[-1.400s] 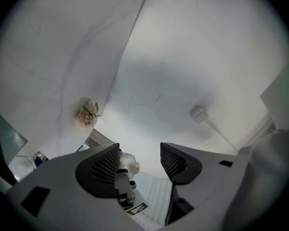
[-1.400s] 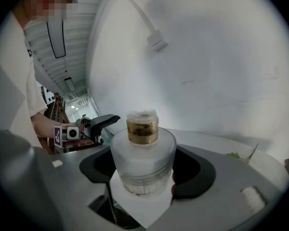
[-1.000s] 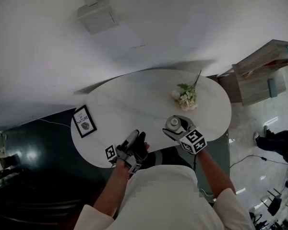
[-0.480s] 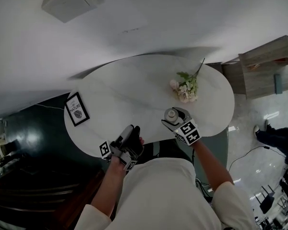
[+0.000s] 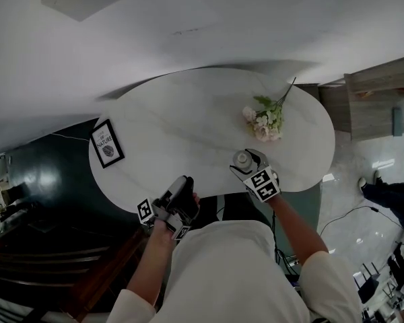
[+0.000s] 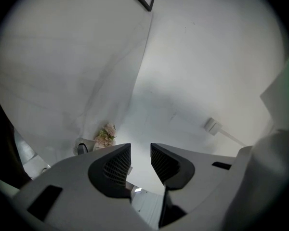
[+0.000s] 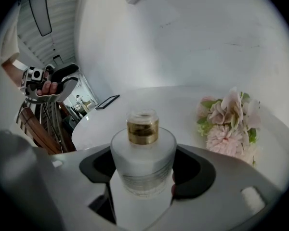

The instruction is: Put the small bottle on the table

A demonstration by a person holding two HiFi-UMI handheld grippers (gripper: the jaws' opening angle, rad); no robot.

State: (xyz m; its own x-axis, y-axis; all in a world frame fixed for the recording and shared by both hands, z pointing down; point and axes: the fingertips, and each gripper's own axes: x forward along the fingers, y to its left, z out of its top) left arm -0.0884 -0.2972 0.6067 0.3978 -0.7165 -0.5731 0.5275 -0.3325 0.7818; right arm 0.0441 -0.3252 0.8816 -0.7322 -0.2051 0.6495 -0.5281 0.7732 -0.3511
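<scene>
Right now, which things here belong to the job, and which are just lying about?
In the job: small bottle, right tool gripping it, white table.
Just lying about: pink flowers, framed picture.

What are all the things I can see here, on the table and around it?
table: one, white, oval, centre of the head view.
flowers: one bunch, pink and white with green leaves, on the table's right part.
framed picture: one, black frame, at the table's left edge.
small bottle: one, frosted white with a gold neck, held near the table's near edge.
wooden cabinet: one, light wood, right of the table.
right gripper: one, grey, fingers shut on the small bottle.
left gripper: one, grey, fingers slightly apart, just been closing, nothing between them.
</scene>
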